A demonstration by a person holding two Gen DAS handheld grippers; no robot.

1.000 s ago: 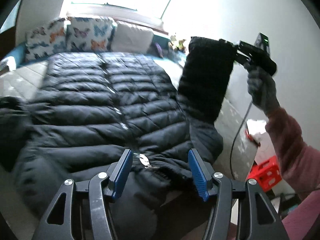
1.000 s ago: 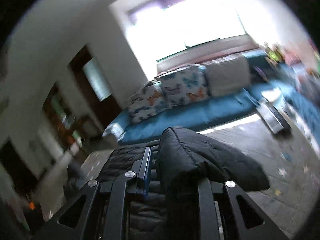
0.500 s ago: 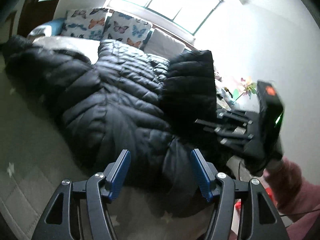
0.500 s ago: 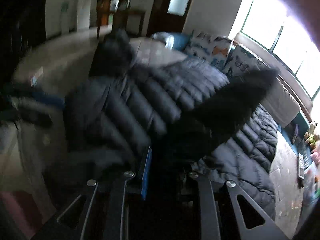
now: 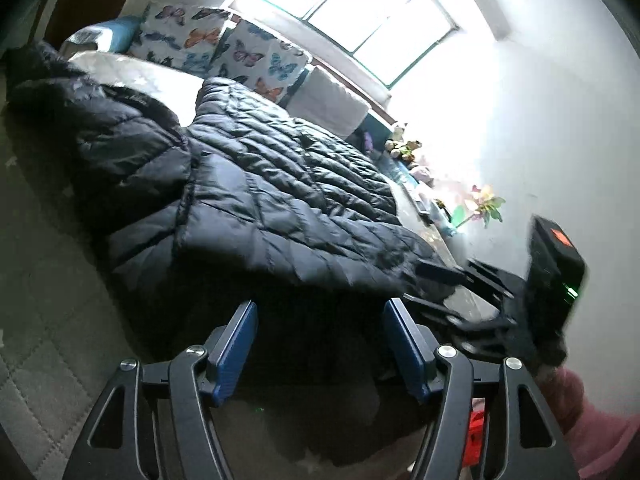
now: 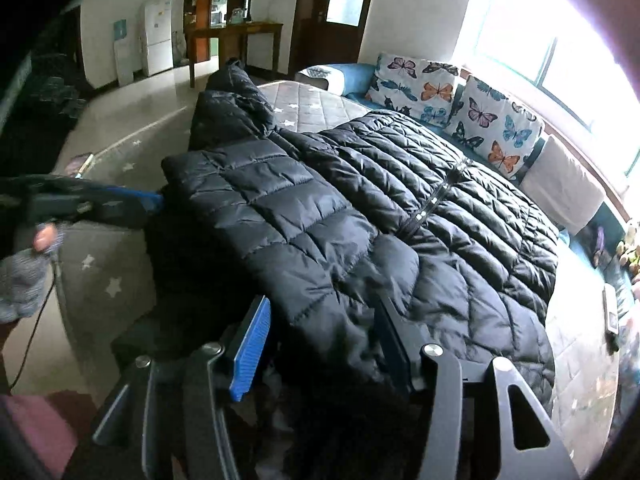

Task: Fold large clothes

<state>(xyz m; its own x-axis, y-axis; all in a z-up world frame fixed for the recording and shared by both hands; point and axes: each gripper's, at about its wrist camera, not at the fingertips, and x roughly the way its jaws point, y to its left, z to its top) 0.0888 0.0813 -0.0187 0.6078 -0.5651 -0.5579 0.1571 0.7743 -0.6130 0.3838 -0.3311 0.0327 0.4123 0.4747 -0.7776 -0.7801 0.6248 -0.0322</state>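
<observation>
Right wrist view shows the jacket's [image 6: 400, 216] sleeve [image 6: 280, 216] folded across its body ahead of the right gripper [image 6: 320, 344], whose jaws have just been opening with the cuff loose between them, while the left gripper [image 5: 320, 344] gapes empty; further folds remain.

I count one black puffer jacket [image 6: 400, 216] spread over one mattress [image 6: 316, 106]. Behind it sit two butterfly cushions [image 6: 460, 104] and one plain grey cushion [image 6: 564, 196]. I hold two grippers: my left gripper [image 5: 320, 344] and my right gripper [image 6: 320, 344], each with two blue-padded fingers. Farther off in the room stand one white fridge [image 6: 158, 38] and one wooden table [image 6: 236, 34]. One paper pinwheel [image 5: 486, 206] leans by the wall.
</observation>
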